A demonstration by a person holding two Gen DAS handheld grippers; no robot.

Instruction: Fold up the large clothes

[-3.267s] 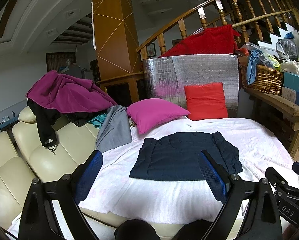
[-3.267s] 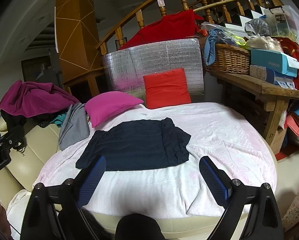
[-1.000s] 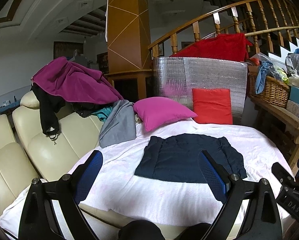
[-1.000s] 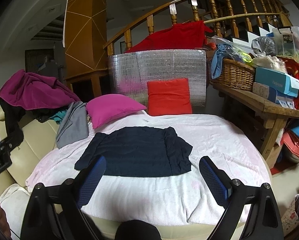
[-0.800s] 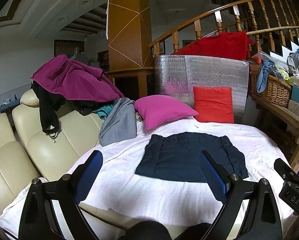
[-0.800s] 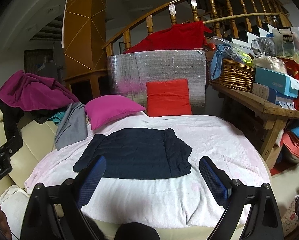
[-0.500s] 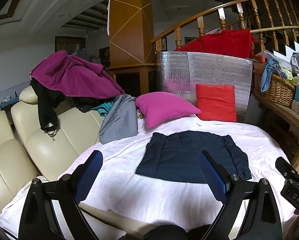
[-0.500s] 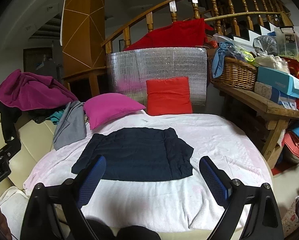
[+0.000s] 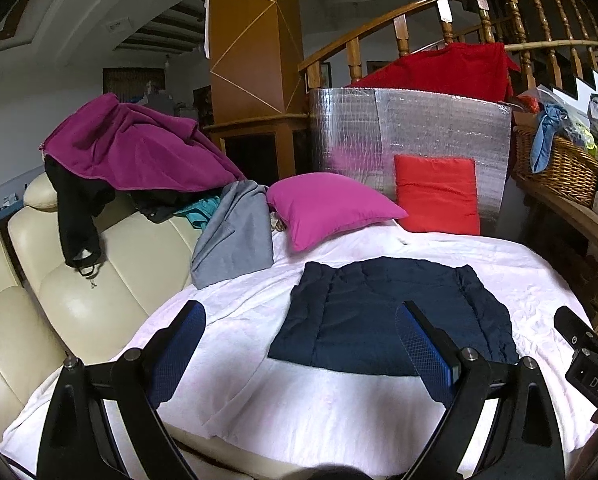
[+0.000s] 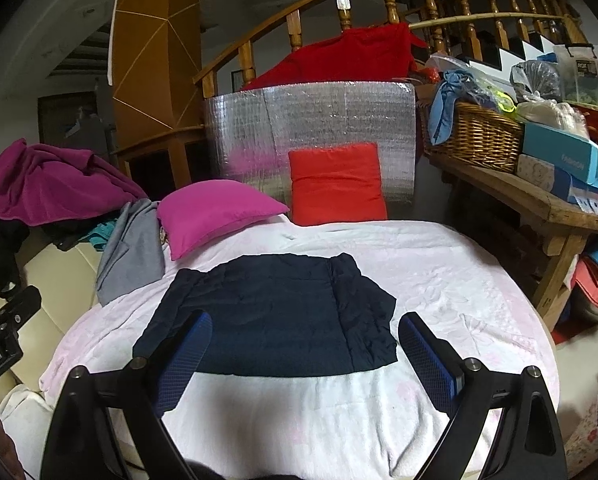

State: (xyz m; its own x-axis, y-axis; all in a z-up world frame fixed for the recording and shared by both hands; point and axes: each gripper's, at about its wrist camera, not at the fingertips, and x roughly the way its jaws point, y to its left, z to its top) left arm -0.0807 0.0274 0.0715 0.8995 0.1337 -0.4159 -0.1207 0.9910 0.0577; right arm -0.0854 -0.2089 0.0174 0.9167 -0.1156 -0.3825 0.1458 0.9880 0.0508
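A dark navy garment [image 9: 383, 316] lies flat, partly folded, on the white-covered table [image 9: 319, 412]; it also shows in the right wrist view [image 10: 275, 312]. My left gripper [image 9: 299, 348] is open and empty, held above the near left part of the table, short of the garment. My right gripper [image 10: 305, 354] is open and empty, hovering over the garment's near edge. The right gripper's body [image 9: 591, 364] shows at the right edge of the left wrist view.
A cream sofa [image 9: 59, 300] at left carries a purple garment [image 9: 135, 148], a black one and a grey one [image 9: 235, 236]. A pink cushion [image 9: 331, 208] and red cushion [image 9: 437, 194] lean at the table's back. A wooden bench [image 10: 539, 196] with a wicker basket [image 10: 475, 136] stands right.
Both grippers have edged forward and lower toward the table; the navy garment appears larger and nearer. The garment itself has not moved. Both grippers stay open.
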